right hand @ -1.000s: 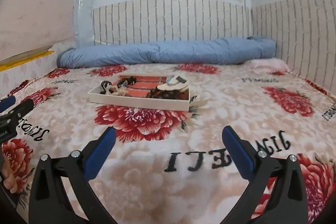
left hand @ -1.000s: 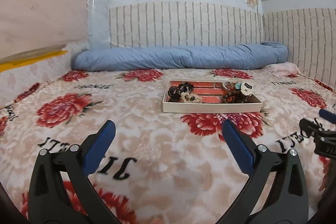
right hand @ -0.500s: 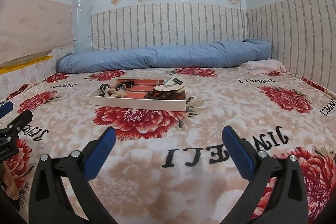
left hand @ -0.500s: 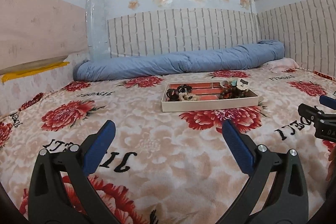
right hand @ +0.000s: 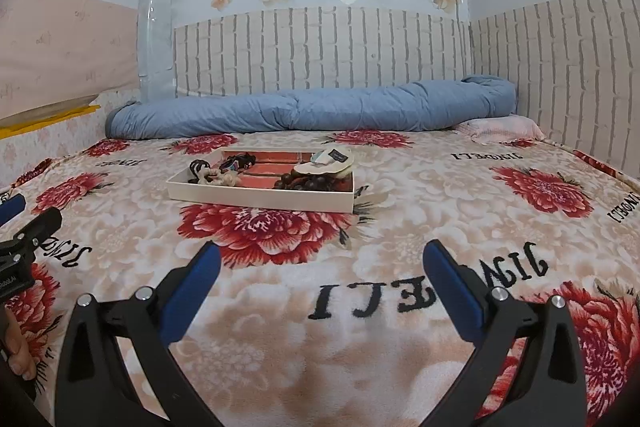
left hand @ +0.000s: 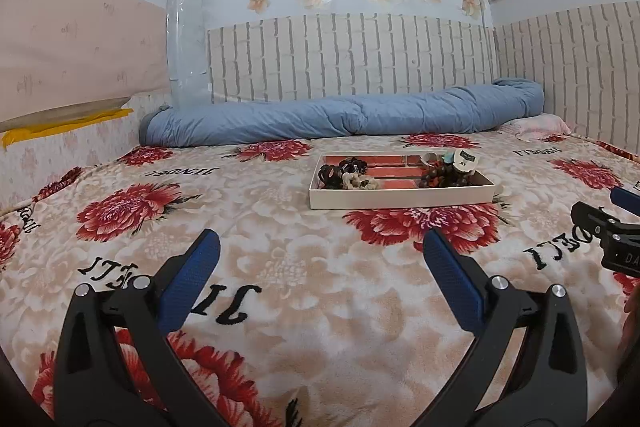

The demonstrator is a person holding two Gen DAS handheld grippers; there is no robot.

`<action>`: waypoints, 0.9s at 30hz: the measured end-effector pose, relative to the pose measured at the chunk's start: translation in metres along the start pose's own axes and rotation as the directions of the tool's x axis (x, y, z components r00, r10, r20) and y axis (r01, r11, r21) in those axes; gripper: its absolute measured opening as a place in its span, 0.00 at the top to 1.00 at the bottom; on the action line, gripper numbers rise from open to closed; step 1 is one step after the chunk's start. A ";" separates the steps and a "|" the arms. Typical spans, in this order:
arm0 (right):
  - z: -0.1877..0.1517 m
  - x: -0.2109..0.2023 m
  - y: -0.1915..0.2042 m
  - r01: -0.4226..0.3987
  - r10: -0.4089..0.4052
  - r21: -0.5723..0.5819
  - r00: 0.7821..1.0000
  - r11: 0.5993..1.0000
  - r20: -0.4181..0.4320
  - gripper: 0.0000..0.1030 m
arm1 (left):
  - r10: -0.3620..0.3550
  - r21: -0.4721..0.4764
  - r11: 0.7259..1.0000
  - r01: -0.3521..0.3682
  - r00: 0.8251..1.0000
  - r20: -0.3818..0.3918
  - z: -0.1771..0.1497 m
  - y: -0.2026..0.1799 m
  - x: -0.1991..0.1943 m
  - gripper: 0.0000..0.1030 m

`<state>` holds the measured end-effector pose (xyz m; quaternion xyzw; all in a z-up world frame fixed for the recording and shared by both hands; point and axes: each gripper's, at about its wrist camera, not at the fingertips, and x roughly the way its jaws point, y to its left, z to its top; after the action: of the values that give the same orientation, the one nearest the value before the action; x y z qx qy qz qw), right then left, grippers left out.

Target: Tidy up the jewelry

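A shallow cream tray (left hand: 400,198) (right hand: 256,199) with a red lining lies on the flowered bed, holding jewelry. Dark rings and a pale beaded bracelet (left hand: 356,181) (right hand: 218,179) sit at its left end. Dark bead strands (left hand: 444,177) (right hand: 308,182) and a white tagged piece (left hand: 464,161) (right hand: 330,163) sit at its right end. My left gripper (left hand: 320,255) is open and empty, well short of the tray. My right gripper (right hand: 320,261) is also open and empty, in front of the tray and to its right. Each gripper shows at the edge of the other's view.
A rolled blue quilt (left hand: 344,119) lies along the brick-patterned wall behind the tray. A pink pillow (right hand: 504,129) sits at the back right corner. The flowered blanket (right hand: 360,307) stretches between the grippers and the tray. A fingertip (right hand: 18,355) shows at the left edge.
Both cameras have tilted upward, showing more of the wall. The tray sits a little lower and farther in view. Both grippers stay open.
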<state>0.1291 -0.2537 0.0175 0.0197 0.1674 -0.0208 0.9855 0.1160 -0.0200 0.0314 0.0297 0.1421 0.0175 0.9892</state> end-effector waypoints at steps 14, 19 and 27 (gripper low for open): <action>0.000 0.000 -0.003 0.000 0.000 0.004 1.000 1.000 0.000 0.04 | 0.001 0.000 1.000 -0.001 1.000 0.000 0.000 0.000 0.000 0.05; 0.000 -0.001 -0.002 0.000 0.000 0.003 1.000 1.000 0.001 0.04 | 0.001 -0.001 1.000 -0.001 1.000 -0.001 0.000 0.000 0.000 0.05; 0.000 -0.001 -0.002 0.000 0.000 0.004 1.000 1.000 -0.001 0.04 | 0.001 -0.001 1.000 -0.001 1.000 0.000 0.000 0.000 0.000 0.05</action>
<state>0.1284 -0.2556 0.0181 0.0215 0.1679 -0.0210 0.9853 0.1164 -0.0205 0.0314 0.0294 0.1423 0.0181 0.9892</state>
